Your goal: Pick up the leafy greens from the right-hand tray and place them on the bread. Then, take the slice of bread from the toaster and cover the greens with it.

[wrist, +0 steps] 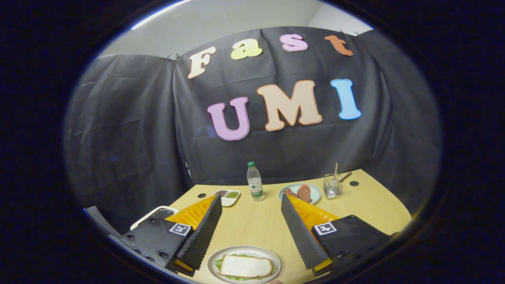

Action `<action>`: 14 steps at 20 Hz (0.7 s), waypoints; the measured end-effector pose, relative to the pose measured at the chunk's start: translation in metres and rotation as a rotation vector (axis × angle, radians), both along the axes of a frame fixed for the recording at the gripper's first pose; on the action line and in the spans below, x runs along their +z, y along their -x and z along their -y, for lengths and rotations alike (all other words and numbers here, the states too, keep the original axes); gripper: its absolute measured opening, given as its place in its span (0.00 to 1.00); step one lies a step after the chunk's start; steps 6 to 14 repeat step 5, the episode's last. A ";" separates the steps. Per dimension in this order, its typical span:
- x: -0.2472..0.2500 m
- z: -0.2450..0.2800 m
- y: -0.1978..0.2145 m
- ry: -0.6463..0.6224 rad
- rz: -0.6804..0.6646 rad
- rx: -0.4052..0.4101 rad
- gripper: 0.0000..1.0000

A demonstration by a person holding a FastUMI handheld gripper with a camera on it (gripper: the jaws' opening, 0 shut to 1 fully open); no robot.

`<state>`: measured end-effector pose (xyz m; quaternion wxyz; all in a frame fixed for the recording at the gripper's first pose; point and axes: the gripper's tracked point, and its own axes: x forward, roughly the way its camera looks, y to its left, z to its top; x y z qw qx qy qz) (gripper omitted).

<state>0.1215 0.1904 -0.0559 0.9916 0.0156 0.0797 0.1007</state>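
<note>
gripper (249, 221) spread wide, nothing held. plate (272, 257) sits low between the two fingers, toward 6 o'clock from the jaw gap, on the table (252, 225). top slice of bread (244, 265) lies flat there, long axis running 9 to 3 o'clock, green leaves (217, 263) peeking out round its edges (so judged done, sandwich covered). farther off beyond the fingertips: bottle (255, 182) at 12, dish of food (300, 192) at 1, glass jar (332, 186) past it, small tray (229, 195) at 11.
</note>
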 end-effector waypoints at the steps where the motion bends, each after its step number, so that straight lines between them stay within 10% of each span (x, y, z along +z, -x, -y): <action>1: -0.002 0.000 0.002 0.008 -0.007 0.005 0.97; 14: -0.008 0.001 0.010 0.034 -0.023 0.012 0.97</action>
